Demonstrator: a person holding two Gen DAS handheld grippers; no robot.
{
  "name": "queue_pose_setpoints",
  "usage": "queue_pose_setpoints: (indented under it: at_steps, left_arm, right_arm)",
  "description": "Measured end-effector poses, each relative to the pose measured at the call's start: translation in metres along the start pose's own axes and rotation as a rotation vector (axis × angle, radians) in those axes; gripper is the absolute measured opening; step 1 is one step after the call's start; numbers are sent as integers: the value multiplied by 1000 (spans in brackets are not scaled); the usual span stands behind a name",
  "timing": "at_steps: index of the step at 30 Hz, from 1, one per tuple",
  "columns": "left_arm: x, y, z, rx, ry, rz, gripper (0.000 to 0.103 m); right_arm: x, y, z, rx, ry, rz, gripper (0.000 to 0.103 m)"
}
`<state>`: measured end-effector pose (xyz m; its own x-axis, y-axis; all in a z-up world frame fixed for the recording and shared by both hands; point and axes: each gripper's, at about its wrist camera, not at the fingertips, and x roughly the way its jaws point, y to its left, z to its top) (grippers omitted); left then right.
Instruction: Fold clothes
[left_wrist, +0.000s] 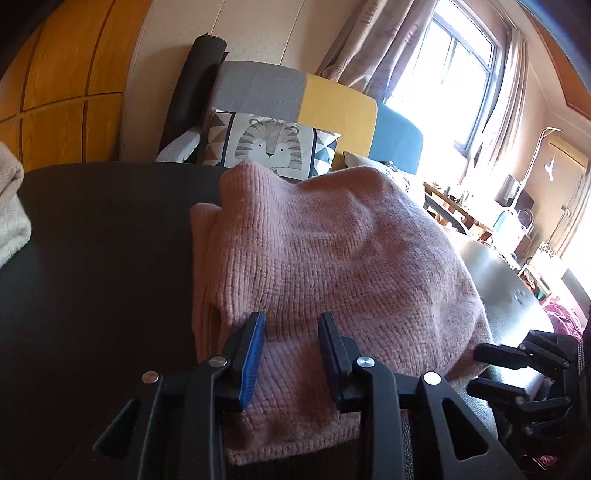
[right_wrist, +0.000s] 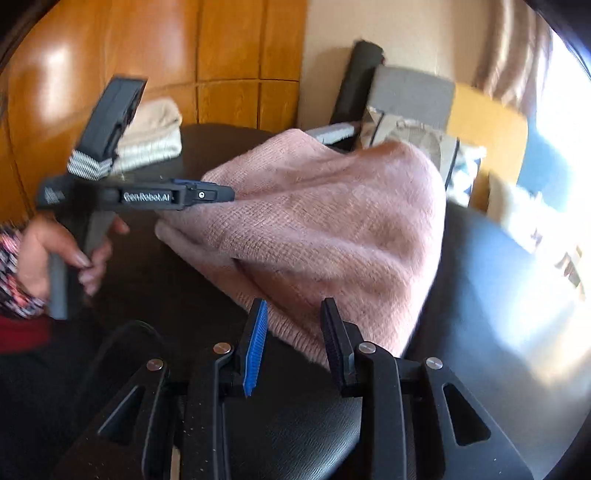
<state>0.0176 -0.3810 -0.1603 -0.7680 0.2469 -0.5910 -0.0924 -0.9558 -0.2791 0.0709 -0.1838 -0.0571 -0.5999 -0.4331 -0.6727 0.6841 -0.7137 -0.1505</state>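
A pink knit sweater (left_wrist: 351, 251) lies bunched and partly folded on the dark table (left_wrist: 92, 240). My left gripper (left_wrist: 292, 326) is open, its fingers straddling the sweater's near fold. In the right wrist view the left gripper (right_wrist: 221, 192), held by a hand (right_wrist: 55, 251), touches the left edge of the sweater (right_wrist: 332, 221). My right gripper (right_wrist: 293, 314) is open too, with the sweater's near hem just between and beyond its fingertips. From the left wrist view the right gripper (left_wrist: 480, 369) sits at the sweater's right corner.
A folded cream stack (right_wrist: 155, 136) rests at the table's far left, also seen as cream cloth (left_wrist: 11, 214). Behind the table stands a sofa with a tiger cushion (left_wrist: 269, 144). Wooden cabinets (right_wrist: 110, 55) line the left wall. Bare table top (right_wrist: 480, 295) lies to the right.
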Motion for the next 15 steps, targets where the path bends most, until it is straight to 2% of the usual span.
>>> queue_pose_setpoints:
  at_steps: [3, 5, 7, 10, 13, 15]
  left_arm:
    - [4, 0, 0, 23, 16, 13, 30]
    - [8, -1, 0, 61, 33, 32, 30]
    - [11, -4, -1, 103, 45, 49, 30]
    - [15, -8, -3, 165, 62, 75, 30]
    - [15, -2, -3, 124, 58, 51, 30]
    - [12, 3, -4, 90, 50, 26, 30]
  right_arm:
    - [17, 11, 2, -122, 22, -94, 33]
    - [22, 12, 2, -166, 46, -146, 14]
    - [19, 9, 2, -185, 60, -180, 9]
    - [5, 0, -3, -193, 76, -222, 7]
    - [-4, -11, -12, -177, 98, -221, 3]
    - [-7, -16, -12, -147, 86, -162, 3]
